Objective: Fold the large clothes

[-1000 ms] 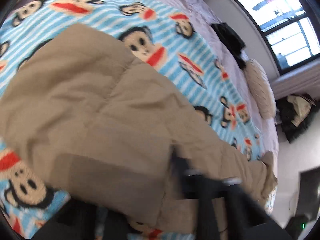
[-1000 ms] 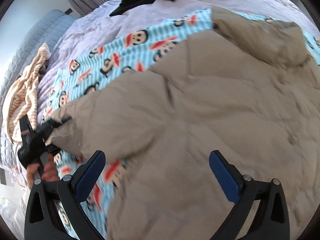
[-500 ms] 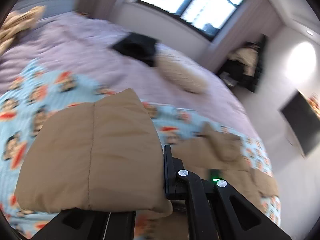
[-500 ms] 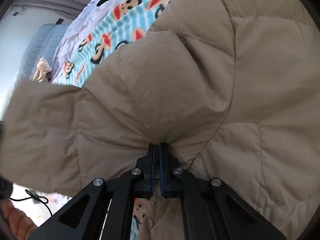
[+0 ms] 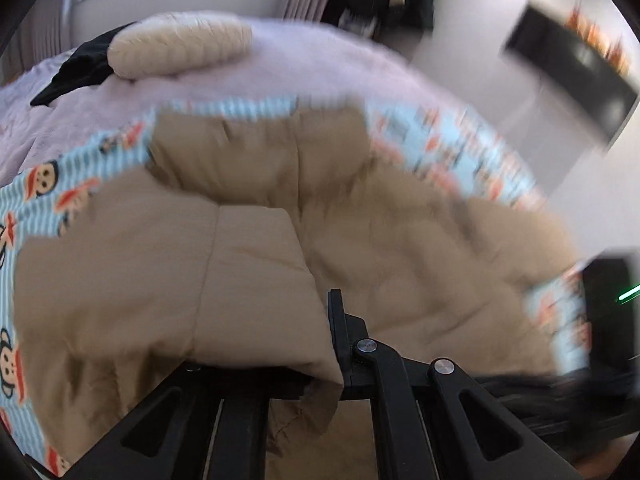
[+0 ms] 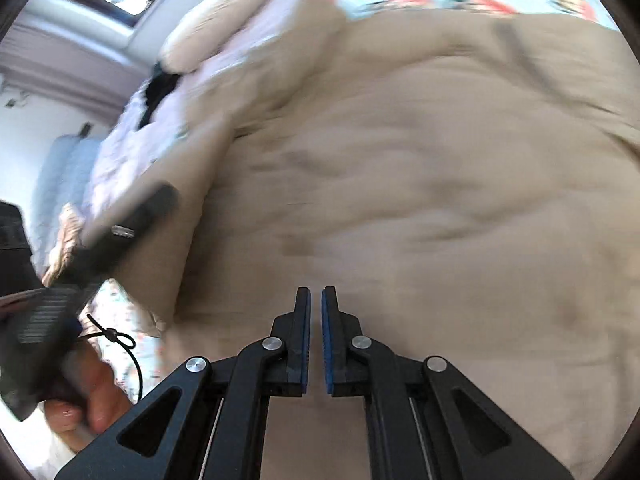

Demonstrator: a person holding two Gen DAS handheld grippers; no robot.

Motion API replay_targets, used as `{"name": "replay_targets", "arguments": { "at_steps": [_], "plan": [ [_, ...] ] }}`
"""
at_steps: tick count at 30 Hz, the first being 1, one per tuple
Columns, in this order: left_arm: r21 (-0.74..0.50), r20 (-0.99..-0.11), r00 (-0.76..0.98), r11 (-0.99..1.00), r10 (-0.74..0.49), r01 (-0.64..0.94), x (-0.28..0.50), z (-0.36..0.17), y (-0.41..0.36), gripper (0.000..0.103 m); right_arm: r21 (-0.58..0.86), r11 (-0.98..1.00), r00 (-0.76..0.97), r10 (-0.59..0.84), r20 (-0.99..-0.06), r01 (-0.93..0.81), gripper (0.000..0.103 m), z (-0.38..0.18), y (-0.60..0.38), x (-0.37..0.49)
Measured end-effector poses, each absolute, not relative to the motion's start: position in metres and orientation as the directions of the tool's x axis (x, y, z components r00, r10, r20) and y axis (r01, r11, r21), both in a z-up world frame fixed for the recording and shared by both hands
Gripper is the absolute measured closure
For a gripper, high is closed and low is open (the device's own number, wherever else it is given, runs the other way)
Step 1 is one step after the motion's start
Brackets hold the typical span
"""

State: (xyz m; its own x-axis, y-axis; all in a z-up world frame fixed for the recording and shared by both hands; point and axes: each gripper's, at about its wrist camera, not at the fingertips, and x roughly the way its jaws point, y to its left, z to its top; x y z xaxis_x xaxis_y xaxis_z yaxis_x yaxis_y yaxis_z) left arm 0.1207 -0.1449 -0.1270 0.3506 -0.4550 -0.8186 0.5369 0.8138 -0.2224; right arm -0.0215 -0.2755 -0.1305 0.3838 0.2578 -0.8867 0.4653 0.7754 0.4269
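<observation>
A big tan quilted jacket [image 5: 400, 248] lies spread on a monkey-print blanket [image 5: 44, 184] on the bed. My left gripper [image 5: 330, 360] is shut on a folded tan flap of the jacket [image 5: 180, 280], which is lifted over the body and hides the left finger. In the right wrist view the jacket [image 6: 420, 184] fills the picture. My right gripper [image 6: 315, 332] hovers over it; its jaws are opening, a narrow slit shows between the blue pads [image 6: 329, 344], and nothing is between them. The left gripper [image 6: 120, 232] shows blurred at the left, held by a hand [image 6: 92, 396].
A cream knit cushion [image 5: 180, 48] and a black garment [image 5: 76, 68] lie on the lilac bedspread [image 5: 312, 64] beyond the blanket. A window, a curtain and a dark screen on the wall [image 5: 572, 76] stand behind. A dark blurred device [image 5: 608, 304] is at the right edge.
The left gripper has carried its tan flap across and over the jacket body. The right gripper closed on a pinch of the jacket, then let it go and moved over the jacket.
</observation>
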Motion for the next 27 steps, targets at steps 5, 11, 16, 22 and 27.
{"name": "replay_targets", "arguments": {
  "at_steps": [5,11,16,22,27],
  "plan": [
    [-0.143,-0.851,0.351,0.815,-0.391,0.561,0.092,-0.156,-0.148,0.021,0.441,0.742,0.378,0.269,-0.886,0.505,0.097,-0.136,-0.301,-0.05],
    [-0.124,-0.813,0.418,0.822,-0.405,0.556,0.068,-0.111,-0.092,0.019,0.404,0.792,0.376,0.239,-0.895,0.457,0.096,-0.122,-0.308,-0.039],
    [-0.165,-0.795,0.497,0.912,-0.348,0.375,0.082,-0.088,0.003,0.019,0.319,0.911,0.438,0.183,-0.88,0.261,0.023,-0.083,-0.259,-0.014],
    [-0.268,-0.875,0.405,0.962,-0.266,0.054,0.135,-0.15,0.093,0.019,-0.014,0.994,0.459,0.036,-0.888,-0.105,0.023,-0.07,-0.138,0.031],
    [-0.221,-0.9,0.381,0.975,-0.21,0.017,0.146,-0.182,0.097,0.019,-0.288,0.935,0.496,-0.154,-0.855,-0.207,0.023,-0.1,-0.088,0.06]
  ]
}}
